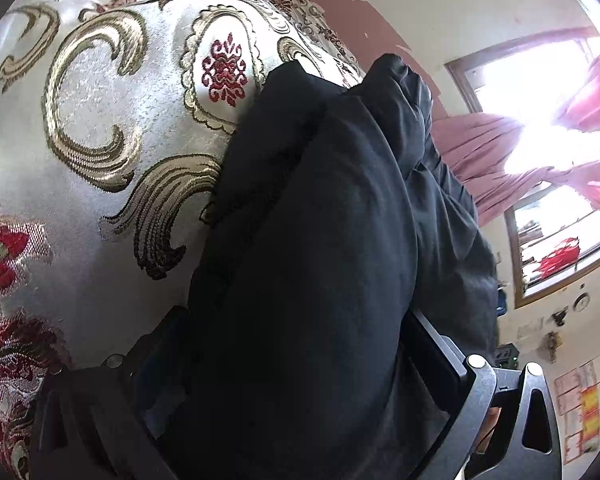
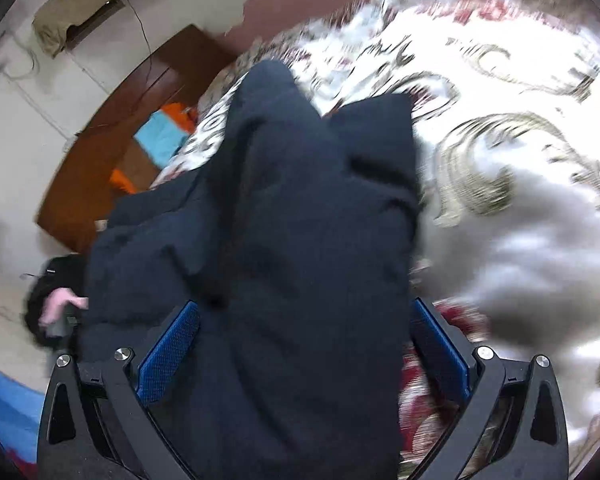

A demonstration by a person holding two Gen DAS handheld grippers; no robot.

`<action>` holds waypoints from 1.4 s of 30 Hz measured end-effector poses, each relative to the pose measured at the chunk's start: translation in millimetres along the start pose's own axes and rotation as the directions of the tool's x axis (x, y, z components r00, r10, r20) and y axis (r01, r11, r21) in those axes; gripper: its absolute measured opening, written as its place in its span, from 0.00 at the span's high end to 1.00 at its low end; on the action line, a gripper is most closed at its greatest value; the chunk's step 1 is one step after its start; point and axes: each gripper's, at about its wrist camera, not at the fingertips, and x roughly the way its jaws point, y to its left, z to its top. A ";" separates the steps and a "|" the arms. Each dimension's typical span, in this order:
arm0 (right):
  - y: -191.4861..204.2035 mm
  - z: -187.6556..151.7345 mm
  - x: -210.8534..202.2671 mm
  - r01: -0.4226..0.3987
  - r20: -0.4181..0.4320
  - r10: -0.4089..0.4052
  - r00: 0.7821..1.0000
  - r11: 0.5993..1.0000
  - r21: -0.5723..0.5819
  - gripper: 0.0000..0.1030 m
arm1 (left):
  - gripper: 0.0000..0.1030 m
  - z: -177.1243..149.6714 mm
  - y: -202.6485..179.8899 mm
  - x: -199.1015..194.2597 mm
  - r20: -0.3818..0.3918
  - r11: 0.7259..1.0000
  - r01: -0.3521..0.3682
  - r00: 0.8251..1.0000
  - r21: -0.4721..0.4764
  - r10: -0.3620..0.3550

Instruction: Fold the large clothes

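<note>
Between both pairs of tongs: the dark navy garment (image 1: 324, 240), bunched thick in each. Left tongs (image 1: 300, 356) have cloth filling the whole gap from the left finger to the right; the pads themselves are mostly buried. Right tongs (image 2: 306, 344) likewise, with the blue pads (image 2: 168, 354) flanking a fat wad of the same garment (image 2: 284, 208). I read both as gripping the garment, though the jaws stand wide, so it's a bulk hold rather than an edge pinch.

The garment lies dead ahead of each pair of tongs, long axis running away from the camera toward the far side of the bed (image 1: 100, 128). It is lifted or draped off the brocade bedspread (image 2: 520, 160), not flat on it. The right wrist view is motion-blurred over the bedspread, so that side is probably swinging.

A hand (image 2: 60, 304) shows at the near left in the right wrist view, just beside the cloth.

Neither side is nearer: both are already on it. My judgement is that the next move turns on carrying the held end forward along that axis, then laying it down square. The risk is the thick wad slipping or landing twisted.
</note>
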 end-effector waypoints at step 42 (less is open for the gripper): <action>163.9 -81.3 -160.6 0.125 0.412 -0.038 0.911 0.975 -0.185 0.80 | 0.76 -22.8 -105.6 -97.5 0.107 0.935 0.161 0.973 0.315 -0.204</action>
